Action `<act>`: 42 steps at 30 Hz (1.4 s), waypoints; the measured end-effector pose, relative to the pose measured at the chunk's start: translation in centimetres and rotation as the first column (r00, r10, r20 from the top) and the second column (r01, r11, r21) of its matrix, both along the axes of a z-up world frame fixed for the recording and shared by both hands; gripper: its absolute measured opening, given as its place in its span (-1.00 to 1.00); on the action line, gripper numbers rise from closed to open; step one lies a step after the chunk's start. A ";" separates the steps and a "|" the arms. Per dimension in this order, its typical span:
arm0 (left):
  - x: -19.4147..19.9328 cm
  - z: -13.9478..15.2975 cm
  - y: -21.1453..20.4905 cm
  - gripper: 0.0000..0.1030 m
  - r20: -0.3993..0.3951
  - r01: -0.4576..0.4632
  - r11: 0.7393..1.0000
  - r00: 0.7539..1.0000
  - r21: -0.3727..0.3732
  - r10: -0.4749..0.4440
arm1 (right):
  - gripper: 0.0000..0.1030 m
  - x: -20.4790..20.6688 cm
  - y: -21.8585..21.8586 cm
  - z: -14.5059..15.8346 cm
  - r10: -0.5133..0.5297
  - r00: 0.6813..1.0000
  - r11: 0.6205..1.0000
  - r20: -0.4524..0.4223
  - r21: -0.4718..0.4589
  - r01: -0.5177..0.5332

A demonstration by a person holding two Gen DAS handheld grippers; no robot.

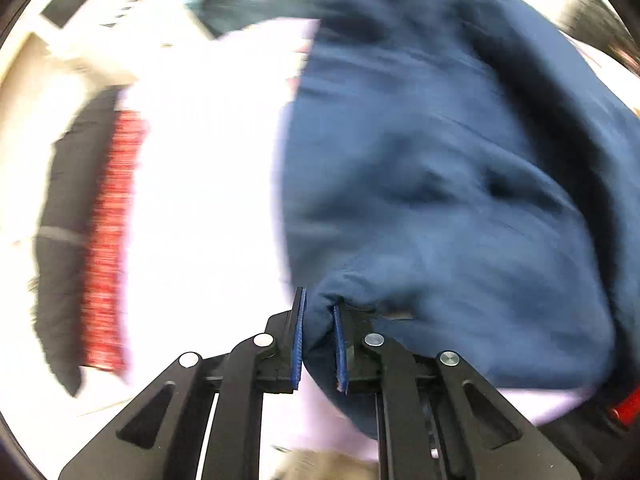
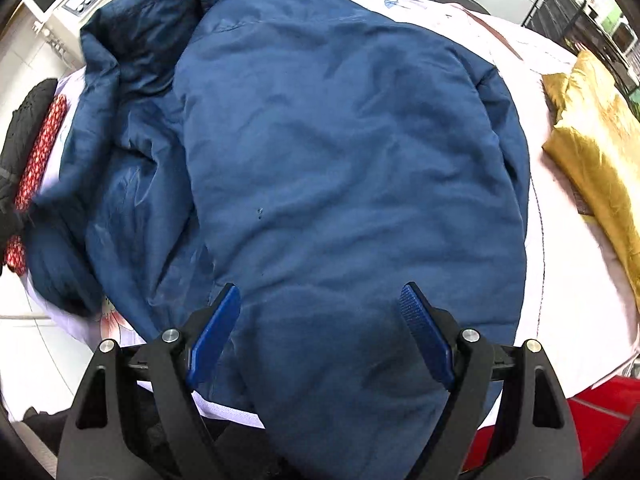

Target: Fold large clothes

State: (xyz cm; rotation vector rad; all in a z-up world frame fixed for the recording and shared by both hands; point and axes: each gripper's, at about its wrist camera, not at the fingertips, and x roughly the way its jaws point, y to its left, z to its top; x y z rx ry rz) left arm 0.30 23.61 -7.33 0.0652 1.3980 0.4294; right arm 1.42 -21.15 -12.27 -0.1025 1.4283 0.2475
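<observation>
Left gripper (image 1: 320,336): blue-padded fingers drawn close on a bunched fold of the blue jacket (image 1: 440,200), cloth pinched between the pads and spilling below them. Heavy blur across this view suggests the grip is carrying the fabric, probably to swing a side panel or sleeve over the body; which part it is cannot be told.

Right gripper (image 2: 320,332): fingers spread wide, nothing between the pads, poised over the near hem of the blue jacket (image 2: 340,160). Whether the tips touch the cloth cannot be told. Likely purpose: to pin or smooth the near edge while the other side is folded.

Jacket: spread across a pale sheet (image 2: 560,280) on what looks like a bed, collar at the far end, hem nearest the right gripper. Its left side is rumpled and heaped; the right side lies flat. It fills the space directly ahead of both grippers.

Surroundings: gold fabric (image 2: 592,152) on the right, apart from the jacket. Red patterned cloth (image 2: 40,152) on a dark garment (image 2: 24,120) at far left, just beside the rumpled edge.

Judgement: folding is at an early stage.
</observation>
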 end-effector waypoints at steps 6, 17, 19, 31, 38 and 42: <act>0.9 5.0 18.0 0.04 0.124 -0.425 0.877 0.905 0.224 0.406 | 0.59 -1.1 2.0 -0.2 0.089 0.996 0.994 0.005 -0.063 -0.089; -1.2 1.0 6.5 0.75 0.123 -0.282 0.954 0.948 -0.104 0.294 | 0.57 -4.5 4.7 -3.0 0.322 0.947 0.910 -0.022 -0.267 -0.316; -1.5 -1.5 2.6 0.75 0.068 -0.243 0.955 0.964 -0.171 0.257 | -0.10 -5.3 5.2 -3.6 0.385 0.923 0.876 -0.005 -0.312 -0.368; -3.1 -2.5 -4.0 0.75 0.063 -0.141 0.969 0.986 -0.204 0.157 | -0.91 -0.5 -0.1 3.5 0.388 0.894 0.863 0.224 -0.429 -0.267; -4.6 -2.2 -2.6 0.75 0.070 -0.229 0.948 0.966 -0.221 0.250 | -0.92 10.9 -8.4 12.4 0.352 0.833 0.810 0.427 -0.585 -0.042; -6.1 -1.9 -3.0 0.75 0.069 -0.264 0.938 0.956 -0.224 0.285 | -0.92 19.3 -11.0 17.1 0.345 0.788 0.761 0.509 -0.643 0.083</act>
